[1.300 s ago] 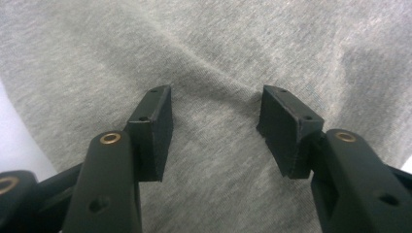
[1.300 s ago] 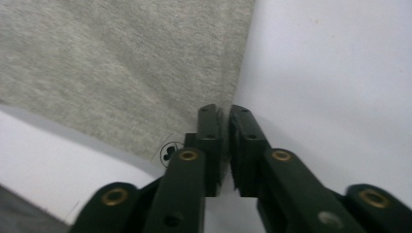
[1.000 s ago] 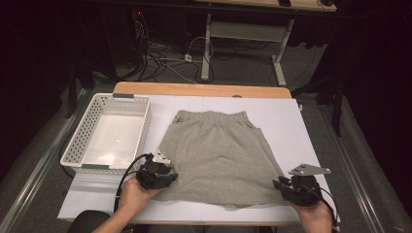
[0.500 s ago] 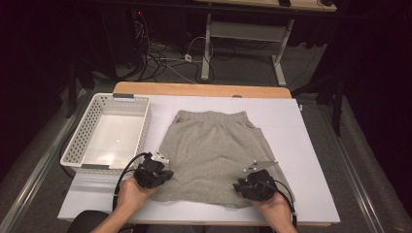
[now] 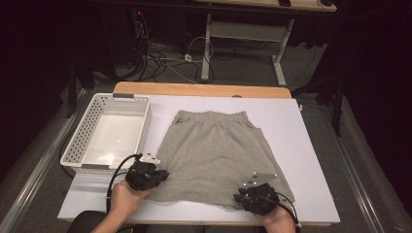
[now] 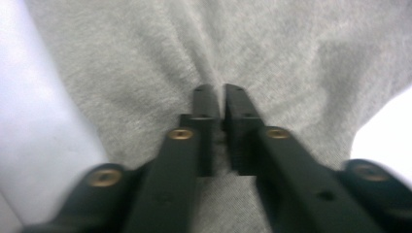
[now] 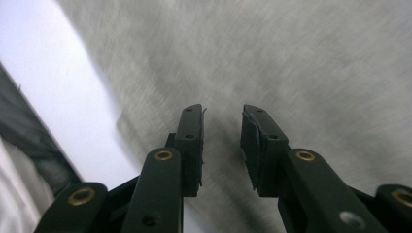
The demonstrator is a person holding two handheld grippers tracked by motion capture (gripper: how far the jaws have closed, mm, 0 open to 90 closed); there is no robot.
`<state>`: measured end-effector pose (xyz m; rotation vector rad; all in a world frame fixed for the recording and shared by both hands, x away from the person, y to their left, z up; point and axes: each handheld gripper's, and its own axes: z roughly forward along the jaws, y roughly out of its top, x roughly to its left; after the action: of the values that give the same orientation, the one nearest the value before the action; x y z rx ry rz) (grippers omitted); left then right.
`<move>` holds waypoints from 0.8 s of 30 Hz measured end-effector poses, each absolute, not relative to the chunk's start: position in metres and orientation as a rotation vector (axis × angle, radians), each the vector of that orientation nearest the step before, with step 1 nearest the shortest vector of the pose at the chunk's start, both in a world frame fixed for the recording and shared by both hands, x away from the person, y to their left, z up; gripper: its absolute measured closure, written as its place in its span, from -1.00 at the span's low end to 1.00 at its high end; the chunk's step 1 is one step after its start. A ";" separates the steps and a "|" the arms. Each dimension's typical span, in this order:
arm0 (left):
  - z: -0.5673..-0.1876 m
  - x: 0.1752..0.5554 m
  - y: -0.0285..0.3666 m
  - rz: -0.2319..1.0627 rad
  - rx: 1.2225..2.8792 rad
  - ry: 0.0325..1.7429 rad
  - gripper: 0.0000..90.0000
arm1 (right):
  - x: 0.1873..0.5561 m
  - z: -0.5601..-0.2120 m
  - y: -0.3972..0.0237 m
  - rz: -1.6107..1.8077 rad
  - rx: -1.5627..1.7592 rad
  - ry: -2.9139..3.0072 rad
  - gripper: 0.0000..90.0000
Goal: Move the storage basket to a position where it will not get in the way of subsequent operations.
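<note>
1. A grey pair of shorts (image 5: 216, 155) is lying flat on the white table (image 5: 301, 145), waistband toward the far edge and hem toward the person.
2. The left gripper (image 5: 154, 177) is resting at the near left corner of the hem. In the left gripper view its jaws are standing nearly together, pinching a raised fold of the grey fabric (image 6: 214, 63); they have just been opening slightly.
3. The right gripper (image 5: 241, 196) is sitting over the near right part of the hem. In the right gripper view its jaws are standing apart above the fabric (image 7: 272, 63), gripping nothing.
4. A white perforated basket (image 5: 83, 148) is standing on the table just left of the shorts.
</note>
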<state>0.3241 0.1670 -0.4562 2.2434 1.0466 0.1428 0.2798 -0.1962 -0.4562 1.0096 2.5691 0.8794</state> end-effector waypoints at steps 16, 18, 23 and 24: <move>-0.456 0.335 0.165 0.174 2.140 1.073 0.06 | 0.418 -0.434 -0.246 0.913 1.345 2.251 0.52; -0.456 0.334 0.164 0.179 2.144 1.068 0.05 | 0.438 -0.434 -0.244 0.892 1.360 2.217 0.48; -0.455 0.333 0.166 0.192 2.150 1.073 0.00 | 0.479 -0.437 -0.247 0.856 1.487 2.135 0.38; -0.455 0.332 0.167 0.191 2.143 1.081 0.00 | 0.485 -0.437 -0.248 0.846 1.514 2.133 0.36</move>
<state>0.3319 0.1667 -0.4548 2.1430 1.0808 0.1913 0.4847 -0.2477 -0.4374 1.5138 2.1333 0.8464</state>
